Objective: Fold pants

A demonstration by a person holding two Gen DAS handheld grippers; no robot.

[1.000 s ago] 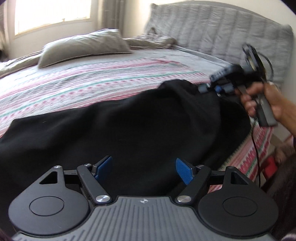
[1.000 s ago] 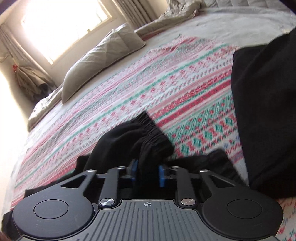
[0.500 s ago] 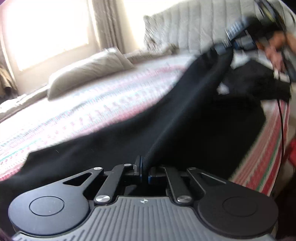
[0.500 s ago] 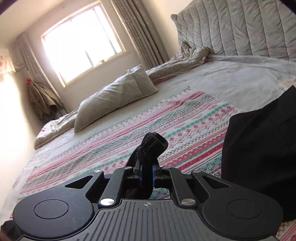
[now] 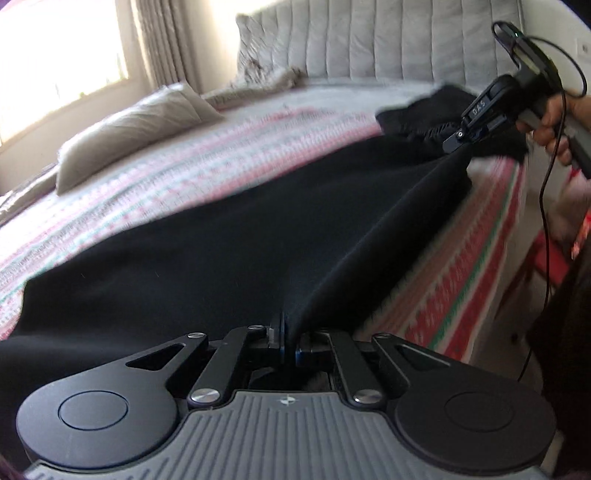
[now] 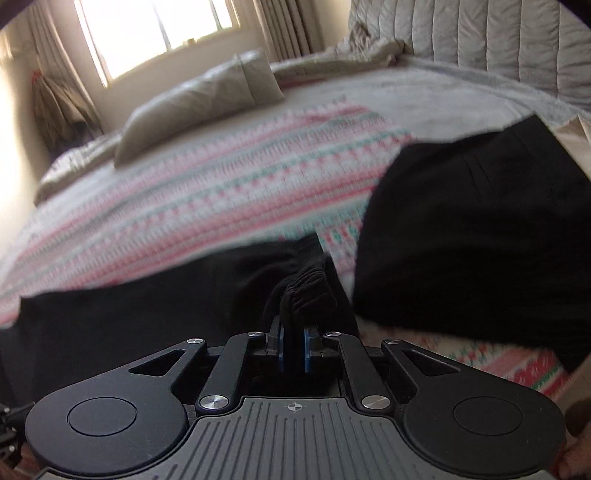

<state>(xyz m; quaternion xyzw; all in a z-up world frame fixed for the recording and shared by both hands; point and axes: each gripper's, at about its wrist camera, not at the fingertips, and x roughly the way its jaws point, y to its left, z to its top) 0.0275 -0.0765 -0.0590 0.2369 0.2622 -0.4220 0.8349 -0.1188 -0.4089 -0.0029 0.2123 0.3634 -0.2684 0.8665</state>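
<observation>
Black pants (image 5: 229, 243) lie spread across the patterned bedspread. My left gripper (image 5: 290, 341) is shut on a fold of the pants' near edge, and the cloth stretches taut from it toward the right gripper. My right gripper (image 6: 293, 345) is shut on the gathered elastic waistband (image 6: 306, 291). It also shows in the left wrist view (image 5: 461, 138), held by a hand at the far right, above the bed's corner. Another part of the black pants (image 6: 476, 236) lies bunched at the right in the right wrist view.
The bed has a pink, green and white patterned cover (image 5: 207, 166), a grey pillow (image 5: 136, 129) at the back left and a grey quilted headboard (image 5: 388, 37). The bed's edge (image 5: 491, 236) drops off at the right. A window (image 6: 159, 33) is behind.
My left gripper closed on the pants' edge and lifted it. My right gripper, shut on the waistband, rose high, then came down toward the bed; the cloth between them is taut.
</observation>
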